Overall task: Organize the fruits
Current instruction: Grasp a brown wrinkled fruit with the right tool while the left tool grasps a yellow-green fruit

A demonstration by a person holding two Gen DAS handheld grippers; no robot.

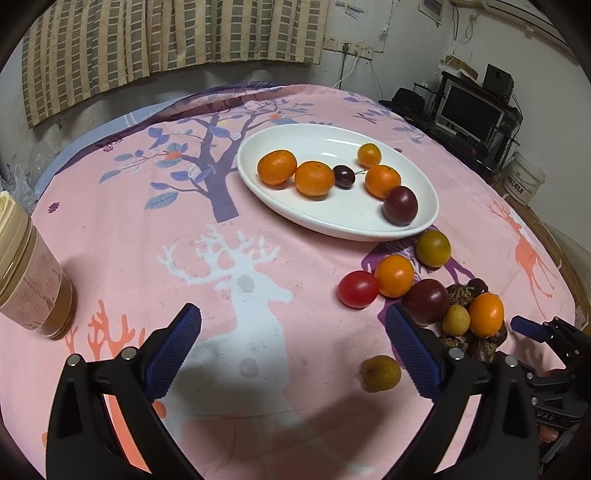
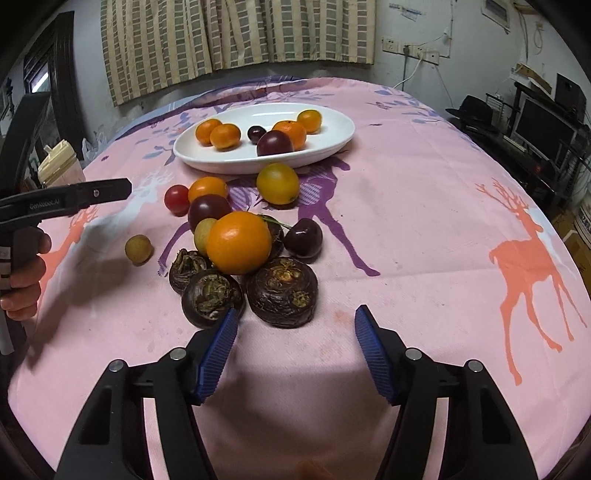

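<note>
Left gripper (image 1: pixel 291 328): spread wide, empty; longan (image 1: pixel 380 373) near its right finger.
Right gripper (image 2: pixel 295 334): spread, empty; water chestnuts (image 2: pixel 282 292) at 12 o'clock.
Fruit pile (image 2: pixel 238 241): loose, at 6 o'clock of plate (image 2: pixel 332 146).
Jar (image 1: pixel 29 273): 9 o'clock edge of tablecloth (image 1: pixel 147 229).

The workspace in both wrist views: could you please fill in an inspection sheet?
Surface: pink deer-print tablecloth, some faint stains.
Job's things: white oval ceramic plate holding six fruits; loose pile includes a large orange, red cherry tomato, dark water chestnuts.
Clutter: lidded beige jar.
Grippers: left gripper open, empty; right gripper open, empty.
Cables: white wall cords, off the table.
Surroundings: striped curtain, monitor.
</note>
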